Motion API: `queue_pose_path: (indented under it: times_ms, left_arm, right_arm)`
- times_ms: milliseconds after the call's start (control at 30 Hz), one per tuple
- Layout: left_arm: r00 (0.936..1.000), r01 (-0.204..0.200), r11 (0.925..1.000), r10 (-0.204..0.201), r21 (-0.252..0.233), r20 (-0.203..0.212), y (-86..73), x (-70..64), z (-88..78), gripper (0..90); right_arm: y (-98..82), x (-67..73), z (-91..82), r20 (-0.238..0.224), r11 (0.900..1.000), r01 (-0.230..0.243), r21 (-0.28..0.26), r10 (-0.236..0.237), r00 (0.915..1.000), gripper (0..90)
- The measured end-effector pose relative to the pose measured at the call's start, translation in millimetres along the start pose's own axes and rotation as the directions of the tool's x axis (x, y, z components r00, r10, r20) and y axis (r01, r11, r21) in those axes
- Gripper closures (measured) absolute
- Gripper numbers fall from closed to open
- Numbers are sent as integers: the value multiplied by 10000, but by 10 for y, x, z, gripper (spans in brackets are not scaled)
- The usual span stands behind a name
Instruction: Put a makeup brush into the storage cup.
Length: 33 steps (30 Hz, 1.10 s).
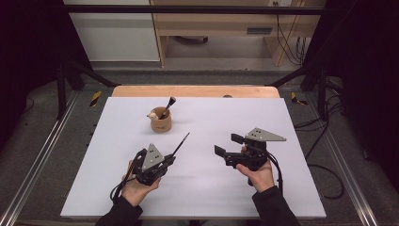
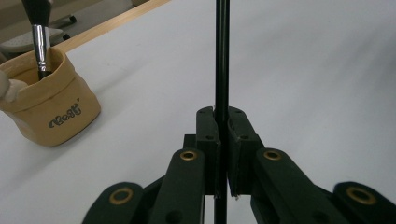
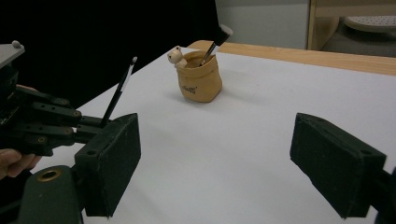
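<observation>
Overhead, white table [image 1: 244, 188], wooden edge [image 1: 195, 91], grey floor [image 1: 42, 141], dark curtains [image 1: 23, 47]

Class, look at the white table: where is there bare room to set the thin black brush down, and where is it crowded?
Free: the white table right of the tan pouch, and the strip between the left gripper and right gripper. Crowded: around the pouch holding a brush, near the thin black brush.

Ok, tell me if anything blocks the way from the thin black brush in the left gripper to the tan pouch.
Nothing visible does. The left gripper is shut on the thin black brush, and bare white table lies between it and the tan pouch. The pouch already holds a thicker brush, leaning right. The right gripper sits open, off to the side.
</observation>
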<state>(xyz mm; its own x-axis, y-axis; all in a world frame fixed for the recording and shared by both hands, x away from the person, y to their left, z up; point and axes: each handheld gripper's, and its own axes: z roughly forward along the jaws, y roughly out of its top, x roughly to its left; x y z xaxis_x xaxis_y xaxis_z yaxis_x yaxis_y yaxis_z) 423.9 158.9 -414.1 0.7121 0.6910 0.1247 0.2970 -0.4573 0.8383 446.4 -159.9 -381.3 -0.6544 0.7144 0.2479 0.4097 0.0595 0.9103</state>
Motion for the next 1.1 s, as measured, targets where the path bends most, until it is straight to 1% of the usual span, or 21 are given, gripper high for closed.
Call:
queue_pose_path:
  times_ms: [67, 100, 133, 167, 300, 367, 400, 433, 467, 567, 633, 667, 700, 733, 800, 833, 1000, 1100]
  left_arm:
    - [9998, 182, 9998, -182, -8, -74, 16, -18, 20, 848]
    - [9998, 182, 9998, -182, -8, -74, 16, -18, 20, 848]
    - [9995, 313, 9995, -313, -56, -89, 27, -27, 32, 848]
    - [9995, 313, 9995, -313, -56, -89, 27, -27, 32, 847]
    - [9977, 660, 9976, -663, -192, -141, 55, -49, 60, 848]
    - [9973, 716, 9972, -719, -223, -133, 62, -55, 68, 848]
    - [9968, 771, 9967, -775, -235, -185, 75, -72, 82, 848]
    - [9968, 771, 9967, -775, -235, -185, 75, -72, 82, 848]
    - [9966, 811, 9963, -813, -281, -86, 82, -80, 92, 848]
    - [9964, 841, 9960, -843, -308, -56, 104, -117, 125, 848]
    - [9963, 854, 9959, -858, -301, -98, 117, -142, 145, 848]
    - [9961, 872, 9958, -875, -289, -86, 122, -149, 152, 848]
    - [9954, 950, 9950, -954, -311, -110, 127, -160, 163, 848]
    - [9947, 1020, 9944, -1023, -287, -127, 137, -174, 178, 848]
    - [9943, 1047, 9941, -1053, -297, -169, 141, -182, 187, 848]
    - [9934, 1125, 9931, -1132, -325, -190, 151, -198, 202, 847]
    - [9924, 1201, 9923, -1208, -302, -229, 169, -226, 225, 848]
    - [9922, 1220, 9921, -1226, -292, -218, 184, -250, 244, 847]
  right_arm:
    - [-1, 11, 10, -14, 9999, -89, -50, 89, 10000, 178]
    - [-1, 11, 10, -14, 9999, -89, -50, 89, 10000, 178]
    - [-2, 18, 18, -92, 9998, -192, -109, 191, 9998, 185]
    - [-4, 21, 22, -138, 9996, -251, -148, 249, 9996, 187]
    - [-9, 38, 42, -224, 9987, -430, -287, 424, 9988, 200]
    - [-9, 42, 48, -251, 9985, -464, -305, 456, 9986, 202]
    - [-10, 50, 59, -301, 9978, -563, -358, 552, 9980, 210]
    - [-10, 50, 59, -301, 9978, -563, -358, 552, 9980, 210]
    - [-13, 57, 74, -389, 9971, -641, -408, 625, 9973, 218]
    - [-20, 71, 95, -441, 9961, -777, -413, 759, 9961, 231]
    - [-29, 86, 123, -473, 9957, -828, -406, 808, 9956, 236]
    - [-37, 102, 149, -542, 9947, -934, -433, 910, 9944, 244]
    - [-37, 102, 149, -542, 9947, -934, -433, 910, 9944, 244]
    - [-43, 120, 177, -637, 9932, -1072, -455, 1042, 9925, 253]
    - [-50, 135, 206, -698, 9925, -1123, -476, 1089, 9916, 262]
    - [-52, 143, 221, -707, 9923, -1149, -472, 1114, 9913, 265]
    - [-66, 168, 263, -785, 9905, -1278, -508, 1236, 9892, 291]
    - [-74, 186, 288, -927, 9879, -1478, -478, 1430, 9854, 303]
